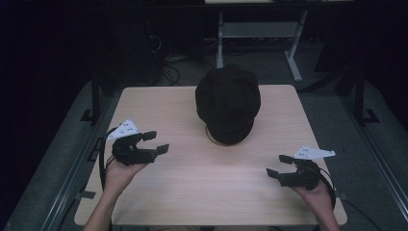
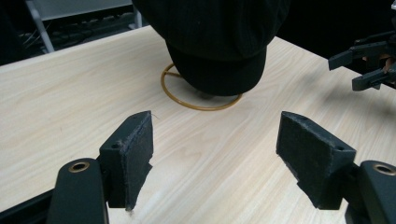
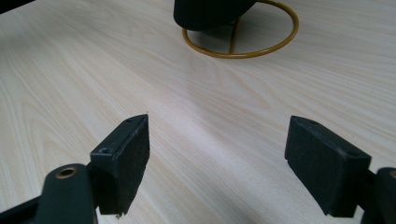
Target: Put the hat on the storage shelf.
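A black cap (image 1: 228,102) sits on a stand with a round brass wire base (image 2: 202,103) at the middle of the light wooden table (image 1: 192,183). The cap (image 2: 215,32) and the stand's ring (image 3: 240,49) lie ahead of both grippers. My left gripper (image 1: 155,142) hovers at the table's left side, open and holding nothing, its jaws pointing right toward the cap. At the right side my right gripper (image 1: 279,165) is open too and empty, its jaws pointing left. The right gripper (image 2: 369,63) appears far off in the left gripper view.
Dark floor surrounds the table. A grey desk frame (image 1: 260,33) and cables (image 1: 168,67) stand behind it. Metal rails (image 1: 67,183) run along the table's left and right sides. Bare wood lies between the two grippers.
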The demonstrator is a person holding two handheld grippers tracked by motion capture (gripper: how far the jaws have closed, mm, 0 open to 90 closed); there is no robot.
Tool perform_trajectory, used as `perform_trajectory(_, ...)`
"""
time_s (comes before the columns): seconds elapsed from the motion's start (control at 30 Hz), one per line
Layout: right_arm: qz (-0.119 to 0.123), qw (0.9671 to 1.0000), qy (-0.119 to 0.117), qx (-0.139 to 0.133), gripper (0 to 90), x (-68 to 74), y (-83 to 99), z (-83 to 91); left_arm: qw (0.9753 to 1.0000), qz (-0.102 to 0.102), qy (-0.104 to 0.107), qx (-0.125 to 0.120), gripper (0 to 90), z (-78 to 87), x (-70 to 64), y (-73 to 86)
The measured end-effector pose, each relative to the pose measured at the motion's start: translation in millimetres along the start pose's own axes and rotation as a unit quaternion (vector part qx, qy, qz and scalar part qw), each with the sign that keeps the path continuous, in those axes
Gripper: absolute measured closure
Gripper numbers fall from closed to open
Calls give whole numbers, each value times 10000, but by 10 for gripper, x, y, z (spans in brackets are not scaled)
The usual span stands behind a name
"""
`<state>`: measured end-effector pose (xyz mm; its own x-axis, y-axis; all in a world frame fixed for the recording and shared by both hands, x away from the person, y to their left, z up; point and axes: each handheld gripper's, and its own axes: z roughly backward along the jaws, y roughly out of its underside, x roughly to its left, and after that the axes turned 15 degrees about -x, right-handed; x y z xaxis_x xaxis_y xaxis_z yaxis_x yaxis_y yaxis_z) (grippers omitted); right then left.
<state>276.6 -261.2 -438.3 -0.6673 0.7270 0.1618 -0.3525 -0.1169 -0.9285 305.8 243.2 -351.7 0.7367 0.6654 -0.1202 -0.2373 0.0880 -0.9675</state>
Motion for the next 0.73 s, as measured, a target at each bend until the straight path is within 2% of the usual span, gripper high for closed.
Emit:
perform_trajectory(0.2, 28, 10000, -30, 76, 216, 21, 26, -18, 10000, 35, -11, -30, 263, 86, -25, 130)
perform_trajectory(0.43, 72, 9999, -77, 107, 219, 54, 46, -10, 9999, -55, -136, -10, 244, 194, -92, 299)
perform_trajectory(0.53, 141, 9998, -13, 166, 219, 60, 64, -8, 9996, 27, -253, -132, 243, 265, -74, 476)
perform_trajectory(0.57, 165, 9996, 16, 231, 220, 67, 73, -11, 9994, 102, -283, -181, 250, 284, -52, 598)
perform_trajectory(0.6, 165, 9996, 16, 231, 220, 67, 73, -11, 9994, 102, -283, -181, 252, 284, -52, 598)
perform_trajectory(0.63, 174, 9995, 15, 268, 220, 80, 75, -20, 9994, -16, -322, 154, 251, 278, -45, 650)
perform_trajectory(0.67, 218, 9994, 12, 277, 219, 88, 73, -23, 9990, -101, -392, 175, 249, 288, -49, 671)
perform_trajectory(0.73, 228, 9994, -9, 274, 219, 98, 71, -25, 9991, -79, -389, 154, 250, 302, -41, 683)
